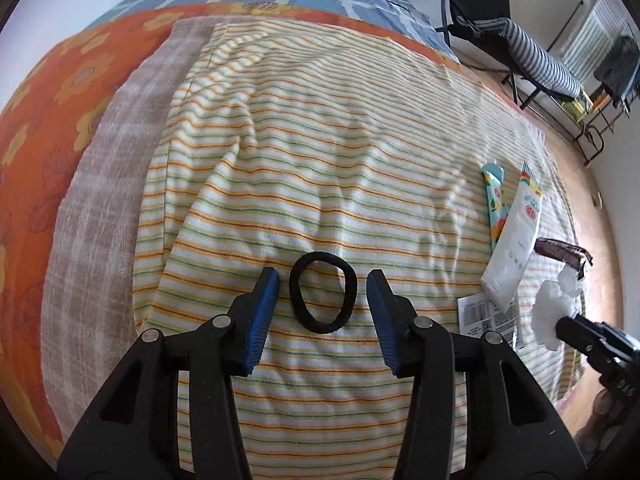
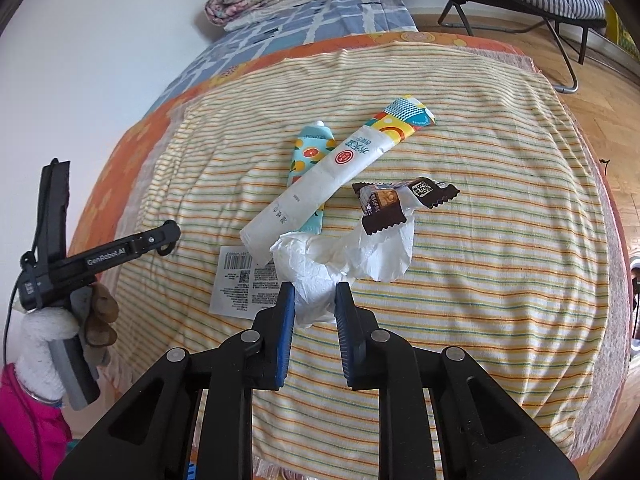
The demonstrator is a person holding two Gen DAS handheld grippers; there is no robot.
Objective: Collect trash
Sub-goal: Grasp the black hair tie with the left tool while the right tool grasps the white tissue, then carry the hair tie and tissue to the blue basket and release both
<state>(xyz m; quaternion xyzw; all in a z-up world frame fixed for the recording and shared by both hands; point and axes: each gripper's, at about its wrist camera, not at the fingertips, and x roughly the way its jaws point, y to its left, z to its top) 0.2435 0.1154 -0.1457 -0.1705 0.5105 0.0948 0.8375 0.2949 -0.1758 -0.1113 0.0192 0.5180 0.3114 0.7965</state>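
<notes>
- The right gripper (image 2: 315, 300) is clenched on a crumpled tissue (image 2: 340, 258); the brown wrapper (image 2: 400, 204) lies on the tissue's far part, so lifting could drag or flip it.
- The left gripper (image 1: 323, 300) is released, its fingers (image 1: 262, 316) straddling a black hair tie (image 1: 323, 292) that may not be trash.
- Everything lies on the bed's striped towel (image 2: 500, 184); tissue near the front edge, free room leftward, floor beyond the right edge.

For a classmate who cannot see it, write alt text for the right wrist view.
The right tool is shut on a crumpled white tissue on a striped towel. Beyond lie a white tube, a brown wrapper and a printed label.
</notes>
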